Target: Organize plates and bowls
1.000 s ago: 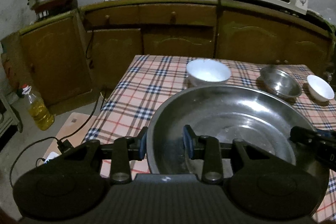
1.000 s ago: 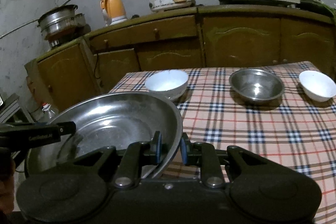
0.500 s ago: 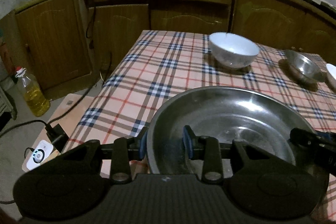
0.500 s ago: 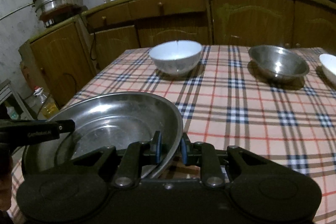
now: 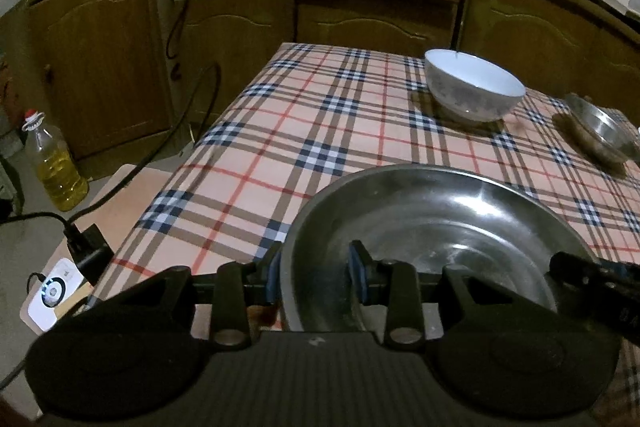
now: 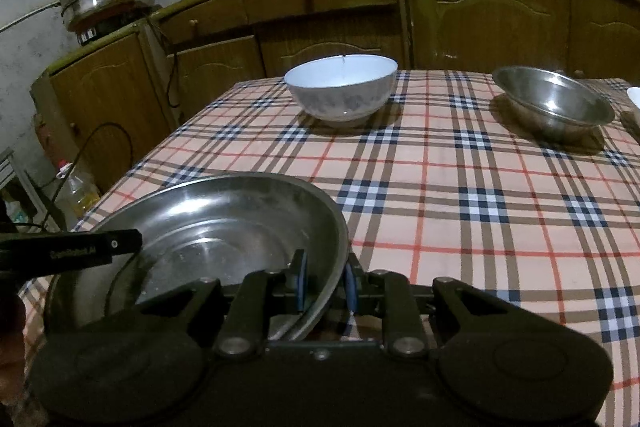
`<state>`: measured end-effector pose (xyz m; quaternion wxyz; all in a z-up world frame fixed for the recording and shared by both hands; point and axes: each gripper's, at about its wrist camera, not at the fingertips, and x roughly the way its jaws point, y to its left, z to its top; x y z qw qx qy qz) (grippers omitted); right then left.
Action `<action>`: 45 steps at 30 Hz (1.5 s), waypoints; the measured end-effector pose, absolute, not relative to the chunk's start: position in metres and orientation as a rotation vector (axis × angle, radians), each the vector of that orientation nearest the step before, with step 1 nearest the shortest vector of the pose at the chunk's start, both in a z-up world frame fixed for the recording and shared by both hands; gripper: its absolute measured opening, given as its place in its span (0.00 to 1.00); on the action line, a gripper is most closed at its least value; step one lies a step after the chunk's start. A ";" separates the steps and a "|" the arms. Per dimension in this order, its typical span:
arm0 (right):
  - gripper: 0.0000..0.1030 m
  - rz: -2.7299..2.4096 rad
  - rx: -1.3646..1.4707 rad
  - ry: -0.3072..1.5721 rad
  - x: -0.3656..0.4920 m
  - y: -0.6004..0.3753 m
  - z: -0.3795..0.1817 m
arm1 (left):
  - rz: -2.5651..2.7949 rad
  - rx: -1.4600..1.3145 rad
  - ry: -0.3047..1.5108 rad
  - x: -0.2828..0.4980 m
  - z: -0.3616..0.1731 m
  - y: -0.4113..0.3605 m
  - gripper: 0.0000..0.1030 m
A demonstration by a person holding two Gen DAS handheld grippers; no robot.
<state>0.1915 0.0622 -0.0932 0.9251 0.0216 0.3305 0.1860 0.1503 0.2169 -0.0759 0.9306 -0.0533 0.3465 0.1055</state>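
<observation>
The tabletop (image 6: 460, 211) carries a white bowl (image 6: 340, 87) and steel bowl (image 6: 556, 103) at its far side. Near its front-left corner, the wide steel basin (image 6: 208, 223) needs two grips: left gripper (image 5: 314, 269) and right gripper (image 6: 324, 283) each clamp opposite rims. Lettering on the left gripper's finger is unreadable.

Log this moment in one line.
left hand-held gripper: shut on steel basin rim | right hand-held gripper: shut on opposite rim | above table
</observation>
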 end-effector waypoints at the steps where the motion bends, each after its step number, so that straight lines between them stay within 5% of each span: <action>1: 0.26 0.384 0.042 0.683 0.192 0.062 -0.094 | 0.217 -0.116 0.714 0.151 -0.078 0.217 0.34; 10: 0.32 0.379 0.018 0.661 0.188 0.059 -0.088 | 0.244 -0.158 0.712 0.148 -0.077 0.221 0.34; 21: 0.67 0.391 -0.015 0.621 0.182 0.025 -0.047 | 0.284 -0.148 0.689 0.132 -0.043 0.202 0.56; 45: 0.69 0.186 0.071 0.575 0.211 -0.138 -0.006 | 0.053 -0.073 0.645 0.187 -0.003 0.053 0.65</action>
